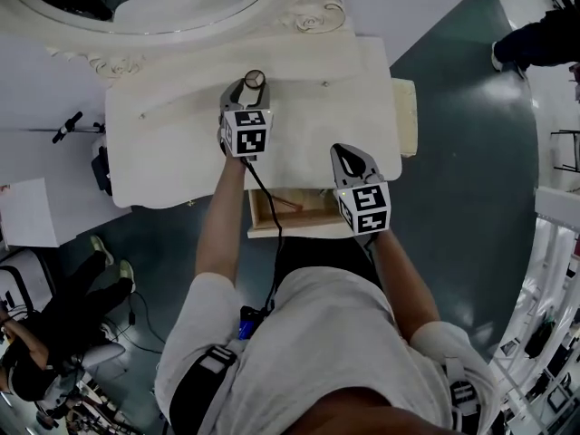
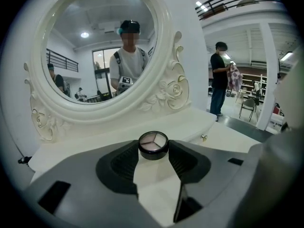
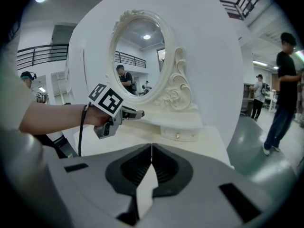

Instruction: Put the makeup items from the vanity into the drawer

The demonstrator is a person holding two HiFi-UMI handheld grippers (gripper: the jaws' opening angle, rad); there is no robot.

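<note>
Left gripper (image 2: 153, 152) clamps round compact (image 2: 153, 142), seemingly eyeshadow; right gripper (image 3: 151, 147) pressed closed, empty.

Glossy vanity (image 1: 181, 152), wooden drawer (image 1: 313, 214), plastic compact (image 2: 153, 144)

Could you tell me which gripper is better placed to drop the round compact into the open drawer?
Left: the left gripper grips the compact over the vanity; the right gripper is shut, empty, near the drawer.

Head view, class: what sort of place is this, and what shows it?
Probably a large studio hall, not a home: the vanity stands on bare teal floor, with a railed balcony and a bystander.
</note>
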